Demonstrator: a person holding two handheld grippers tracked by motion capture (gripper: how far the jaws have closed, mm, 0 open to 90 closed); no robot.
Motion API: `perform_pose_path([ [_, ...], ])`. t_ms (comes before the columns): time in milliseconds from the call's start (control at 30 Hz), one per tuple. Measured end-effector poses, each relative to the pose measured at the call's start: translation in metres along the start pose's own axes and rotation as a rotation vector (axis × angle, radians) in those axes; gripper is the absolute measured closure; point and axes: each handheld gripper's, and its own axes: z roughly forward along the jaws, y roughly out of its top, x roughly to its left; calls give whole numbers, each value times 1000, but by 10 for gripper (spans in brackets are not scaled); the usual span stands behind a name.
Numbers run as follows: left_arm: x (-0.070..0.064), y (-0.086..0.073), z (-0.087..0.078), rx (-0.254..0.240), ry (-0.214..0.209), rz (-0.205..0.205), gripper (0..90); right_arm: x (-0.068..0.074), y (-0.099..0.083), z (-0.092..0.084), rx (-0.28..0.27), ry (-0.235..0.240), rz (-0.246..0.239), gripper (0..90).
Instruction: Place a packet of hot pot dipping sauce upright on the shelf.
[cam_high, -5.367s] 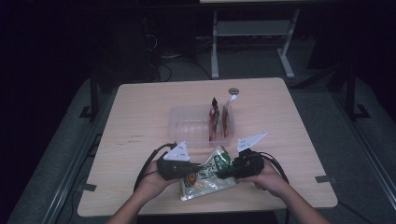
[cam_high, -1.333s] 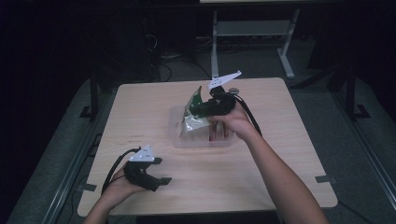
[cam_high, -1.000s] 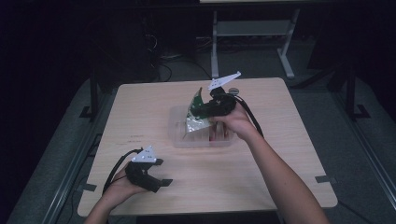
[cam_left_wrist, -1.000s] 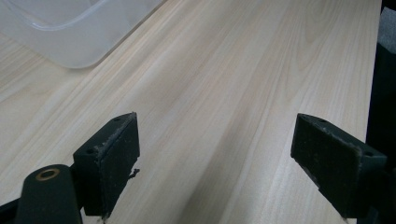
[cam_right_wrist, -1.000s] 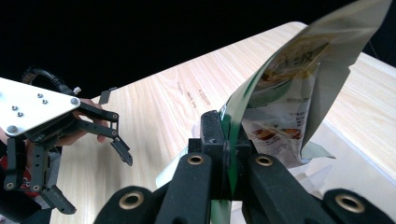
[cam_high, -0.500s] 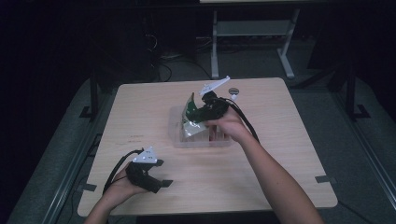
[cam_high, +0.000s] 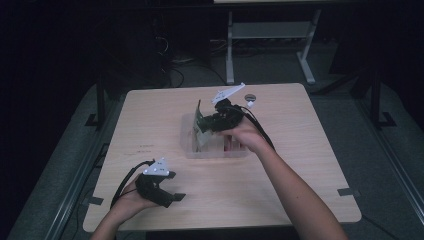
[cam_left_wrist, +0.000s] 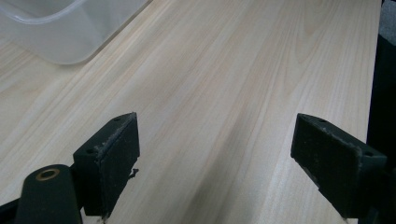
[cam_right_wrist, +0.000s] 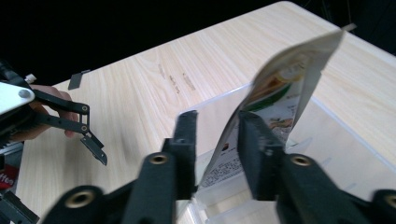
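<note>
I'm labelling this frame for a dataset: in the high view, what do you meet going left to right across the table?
Left gripper at the near left → clear plastic bin → snack packet standing in it → right gripper above the bin → small round object.

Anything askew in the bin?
The packet stands on end in the clear bin, poking above the rim, loose between the right gripper whose jaws have just been opening.
</note>
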Motion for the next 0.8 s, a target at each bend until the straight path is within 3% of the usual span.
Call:
perform_pose_path([
  [133, -1, 0, 1, 2, -3, -2, 150, 4, 1, -7, -17, -31, -10, 493],
  [300, 0, 1, 1, 2, -3, 3, 150, 8, 2, -13, -18, -51, -13, 411],
  [500, 0, 0, 1, 3, -6, -1, 150, 11, 2, -22, -18, -68, -21, 349],
  [667, 0, 0, 1, 3, -3, 3, 150, 19, -4, -33, -14, -45, -33, 335],
  [800, 0, 1, 1, 6, -2, 10, 150, 31, -16, -41, 9, -43, -84, 332],
])
